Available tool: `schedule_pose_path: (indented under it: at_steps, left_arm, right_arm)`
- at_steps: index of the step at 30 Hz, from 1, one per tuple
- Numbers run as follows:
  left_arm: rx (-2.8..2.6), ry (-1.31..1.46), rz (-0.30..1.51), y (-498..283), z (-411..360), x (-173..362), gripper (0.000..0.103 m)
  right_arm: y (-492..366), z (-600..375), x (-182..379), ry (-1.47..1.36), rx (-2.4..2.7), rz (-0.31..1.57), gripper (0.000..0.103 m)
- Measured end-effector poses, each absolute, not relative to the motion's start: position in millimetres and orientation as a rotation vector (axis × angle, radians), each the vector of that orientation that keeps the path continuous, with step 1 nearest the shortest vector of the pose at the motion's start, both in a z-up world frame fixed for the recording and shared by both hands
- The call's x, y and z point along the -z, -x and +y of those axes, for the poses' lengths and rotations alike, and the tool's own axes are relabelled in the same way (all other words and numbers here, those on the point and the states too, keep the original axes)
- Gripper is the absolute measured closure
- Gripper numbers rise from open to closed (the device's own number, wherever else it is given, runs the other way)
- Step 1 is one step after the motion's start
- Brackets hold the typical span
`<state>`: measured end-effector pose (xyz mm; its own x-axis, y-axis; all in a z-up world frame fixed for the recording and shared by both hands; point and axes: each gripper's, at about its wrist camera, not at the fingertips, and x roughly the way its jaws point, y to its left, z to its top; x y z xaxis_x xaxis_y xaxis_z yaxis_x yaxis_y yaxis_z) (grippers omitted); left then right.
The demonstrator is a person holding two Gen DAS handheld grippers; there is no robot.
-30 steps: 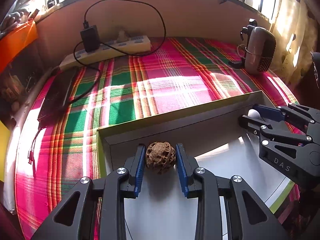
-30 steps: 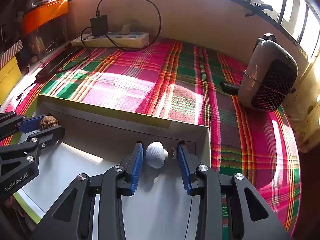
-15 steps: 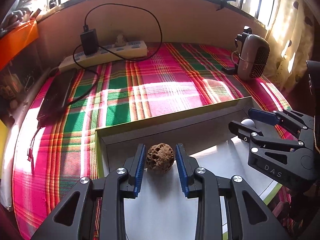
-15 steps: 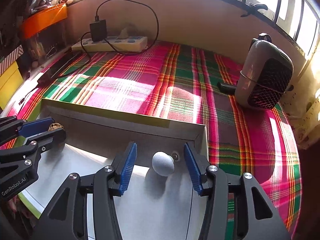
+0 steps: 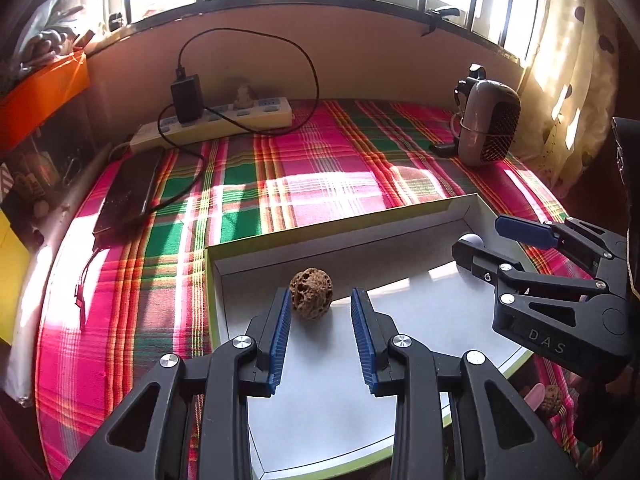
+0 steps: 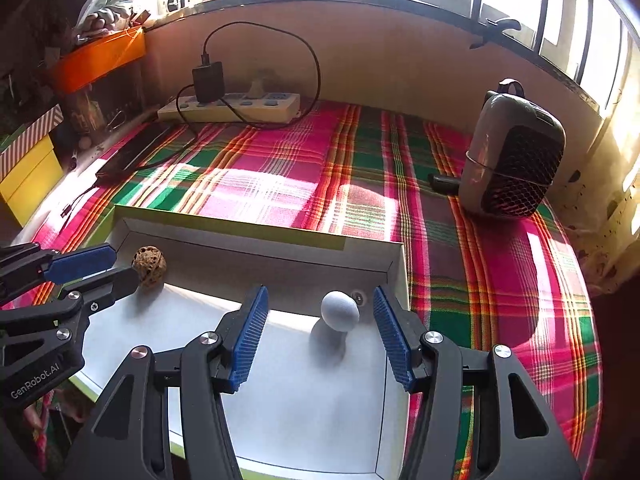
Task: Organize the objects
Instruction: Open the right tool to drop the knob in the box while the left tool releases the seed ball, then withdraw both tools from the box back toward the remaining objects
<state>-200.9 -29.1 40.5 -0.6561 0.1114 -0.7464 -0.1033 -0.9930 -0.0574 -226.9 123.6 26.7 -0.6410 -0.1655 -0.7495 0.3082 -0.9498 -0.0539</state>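
A brown wrinkled walnut (image 5: 311, 295) rests on the floor of a white shallow box (image 5: 280, 240), near its far left corner. My left gripper (image 5: 320, 300) is open, its blue pads either side of the walnut and apart from it. The walnut also shows in the right wrist view (image 6: 149, 267). A pale grey egg-shaped ball (image 6: 340, 312) rests in the box's far right corner. My right gripper (image 6: 320, 300) is open wide around it, not touching. In the left wrist view the ball (image 5: 472, 240) is partly hidden behind the right gripper (image 5: 484, 240).
The box wall (image 6: 256, 240) sits on a plaid cloth (image 6: 280, 172). A small heater (image 6: 512, 160) stands at the right. A power strip (image 6: 232, 106) with a black charger, a cable and a dark tablet (image 5: 128, 188) lie at the back left. An orange box (image 6: 100, 60) stands far left.
Both grippers have opened and drawn back. The walnut and the grey ball, earlier held between the pads, now rest free on the box floor.
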Motion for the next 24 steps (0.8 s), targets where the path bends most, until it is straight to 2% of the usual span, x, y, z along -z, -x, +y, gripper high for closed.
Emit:
schedule_pose_path:
  at_steps: [24]
  left_arm:
    - [-2.821, 1.171, -0.042, 111.8, -33.8, -55.0, 0.074]
  right_arm:
    - [143.8, 149.2, -49.4, -1.071, 2.683, 0.152, 0.047]
